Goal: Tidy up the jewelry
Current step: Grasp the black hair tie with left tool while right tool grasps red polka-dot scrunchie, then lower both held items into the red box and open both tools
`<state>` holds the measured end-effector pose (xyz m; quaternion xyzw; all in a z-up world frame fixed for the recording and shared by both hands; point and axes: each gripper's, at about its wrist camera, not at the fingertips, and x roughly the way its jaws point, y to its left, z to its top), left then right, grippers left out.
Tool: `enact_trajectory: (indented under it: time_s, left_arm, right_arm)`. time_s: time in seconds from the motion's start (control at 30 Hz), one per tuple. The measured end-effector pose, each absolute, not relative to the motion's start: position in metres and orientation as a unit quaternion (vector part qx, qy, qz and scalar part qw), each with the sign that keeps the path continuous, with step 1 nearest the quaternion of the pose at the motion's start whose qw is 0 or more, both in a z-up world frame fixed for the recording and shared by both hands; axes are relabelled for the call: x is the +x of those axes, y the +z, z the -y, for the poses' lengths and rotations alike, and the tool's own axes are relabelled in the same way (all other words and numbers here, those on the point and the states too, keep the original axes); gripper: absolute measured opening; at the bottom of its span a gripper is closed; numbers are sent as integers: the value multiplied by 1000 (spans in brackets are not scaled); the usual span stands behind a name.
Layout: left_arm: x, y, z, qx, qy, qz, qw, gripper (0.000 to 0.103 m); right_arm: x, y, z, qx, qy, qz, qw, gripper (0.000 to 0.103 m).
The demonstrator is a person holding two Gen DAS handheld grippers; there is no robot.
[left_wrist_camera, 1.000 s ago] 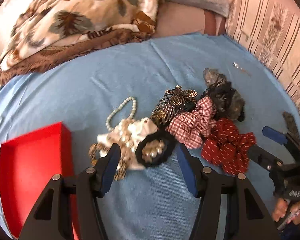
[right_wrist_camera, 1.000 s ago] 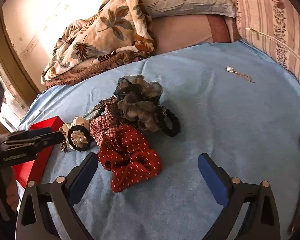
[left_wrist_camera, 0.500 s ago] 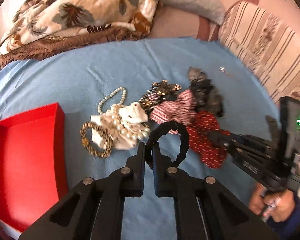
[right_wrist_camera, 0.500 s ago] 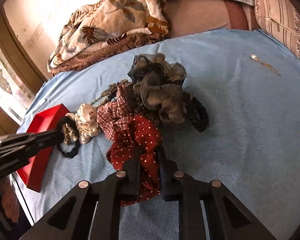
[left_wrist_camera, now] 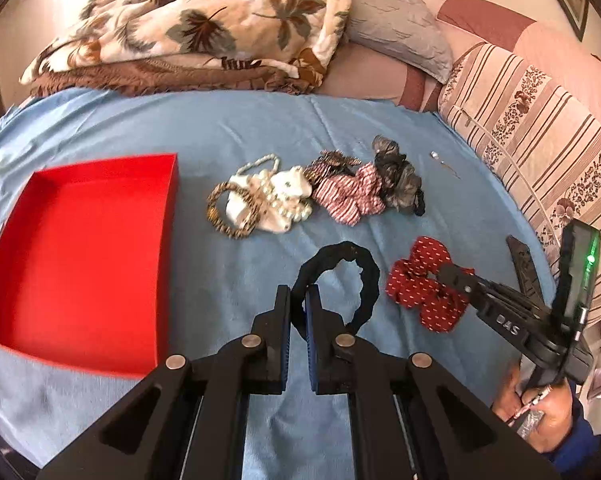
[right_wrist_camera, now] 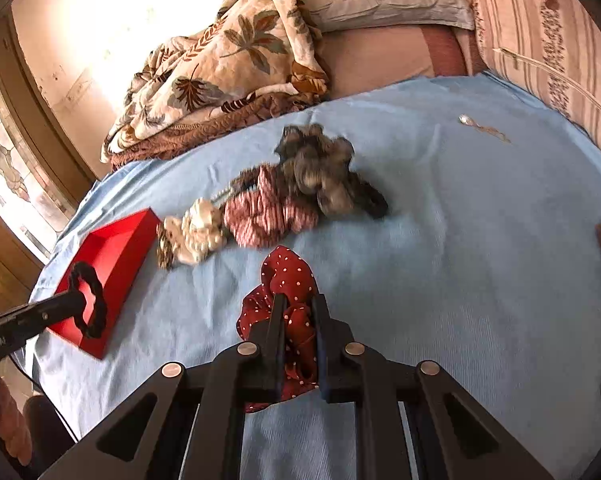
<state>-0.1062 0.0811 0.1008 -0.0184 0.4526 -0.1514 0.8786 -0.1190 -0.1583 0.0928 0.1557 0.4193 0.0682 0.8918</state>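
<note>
Our left gripper (left_wrist_camera: 297, 304) pinches a black hair tie (left_wrist_camera: 356, 276) held above the blue sheet (left_wrist_camera: 220, 140); our right gripper (right_wrist_camera: 298, 320) is clamped on the red dotted scrunchie (right_wrist_camera: 286, 276). Left of them sits the red tray (left_wrist_camera: 80, 248). Farther off, pearls (left_wrist_camera: 276, 196), a striped scrunchie (left_wrist_camera: 348, 196) and 1 grey scrunchie (left_wrist_camera: 396, 172) lie heaped

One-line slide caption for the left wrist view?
Left gripper pinching a black scrunchie near the red tray; right gripper holding the red dotted scrunchie.
</note>
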Motion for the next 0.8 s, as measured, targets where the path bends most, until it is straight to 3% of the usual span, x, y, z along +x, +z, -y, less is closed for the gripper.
enact_trajectory:
  time_s: [0.4,0.8]
  left_arm:
    - [-108,124,-172,-40,-93,-421,901,7]
    - [-17,108,-302,-81,16,-446,891,7]
  right_arm:
    - [-119,138,117,138,99,-415,894,13]
    - [-37,177,-24,99,203,-429,875,13]
